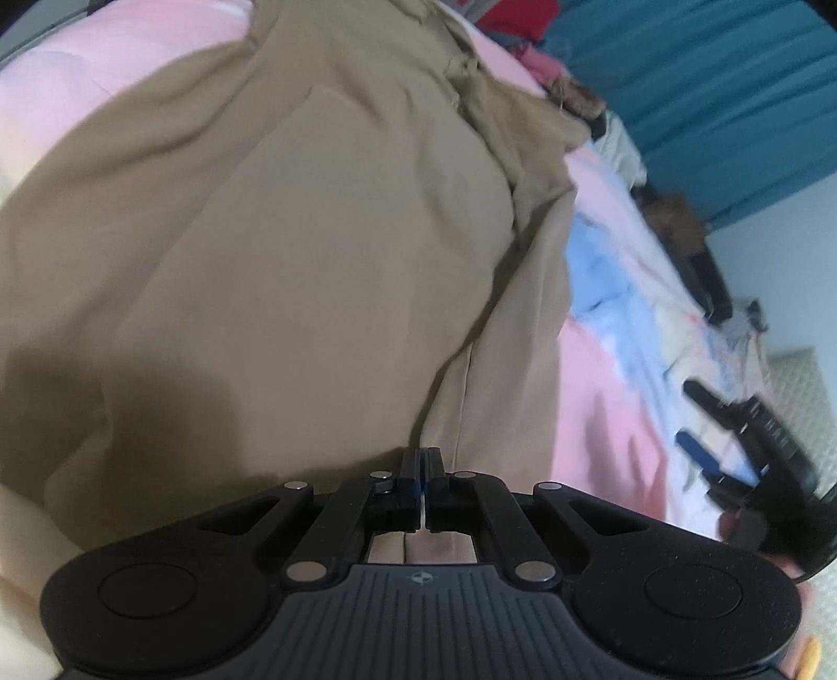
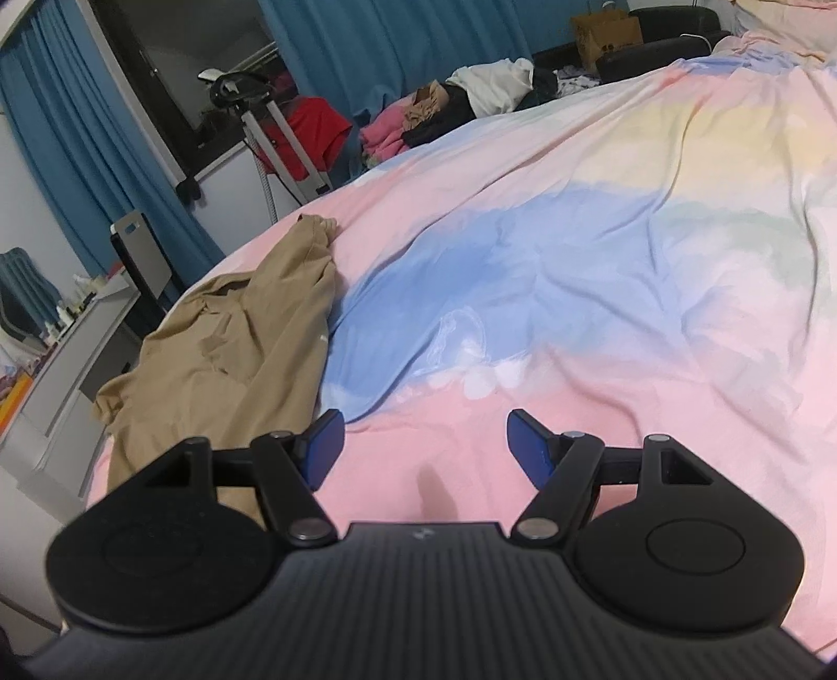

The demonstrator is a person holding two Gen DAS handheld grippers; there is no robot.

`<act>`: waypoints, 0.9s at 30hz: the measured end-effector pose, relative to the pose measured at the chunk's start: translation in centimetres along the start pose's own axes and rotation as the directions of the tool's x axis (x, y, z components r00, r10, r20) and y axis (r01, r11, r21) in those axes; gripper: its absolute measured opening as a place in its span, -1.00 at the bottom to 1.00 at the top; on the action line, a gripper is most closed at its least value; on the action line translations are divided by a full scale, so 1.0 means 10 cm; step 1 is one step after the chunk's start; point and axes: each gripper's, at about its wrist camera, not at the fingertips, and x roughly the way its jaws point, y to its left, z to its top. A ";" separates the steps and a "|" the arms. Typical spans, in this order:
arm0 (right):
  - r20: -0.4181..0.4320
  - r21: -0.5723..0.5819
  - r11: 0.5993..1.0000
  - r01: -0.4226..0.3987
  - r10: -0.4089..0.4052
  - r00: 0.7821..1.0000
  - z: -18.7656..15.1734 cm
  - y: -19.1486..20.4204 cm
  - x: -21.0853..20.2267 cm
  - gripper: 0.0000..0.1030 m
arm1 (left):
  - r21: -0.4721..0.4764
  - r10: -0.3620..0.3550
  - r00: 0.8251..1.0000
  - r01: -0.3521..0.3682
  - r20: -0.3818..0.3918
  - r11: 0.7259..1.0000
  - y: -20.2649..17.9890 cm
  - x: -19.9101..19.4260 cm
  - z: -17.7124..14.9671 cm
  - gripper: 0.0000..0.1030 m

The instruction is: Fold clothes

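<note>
Left wrist view: the left gripper, a black 2-finger tool, is sitting at the lower centre of the frame with its jaws pressed together; whether any cloth is pinched between them cannot be told, though tan fabric is lying directly under and ahead of the tips. The tan soft-cotton garment is filling the left and centre of the frame, spread over the pastel pink, blue and yellow bedsheet. A teal curtain is hanging at the upper right. The right gripper is showing blurred at the right edge, 1 blue pad visible.

Right wrist view: the right gripper is hovering over a pink patch of the bedsheet, jaws spread wide and holding nothing, blue pads facing inward. The tan garment is lying crumpled at the left of the frame, near the bed's edge, just beside the left finger. A pile of mixed clothes is resting at the upper centre, in front of the teal curtain.
</note>
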 end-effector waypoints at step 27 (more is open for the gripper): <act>0.018 -0.171 0.980 -0.098 0.102 0.995 -0.11 0.41 0.44 0.37 | -0.008 -0.032 0.978 0.035 0.206 0.999 -0.59 1.49 2.17 -0.26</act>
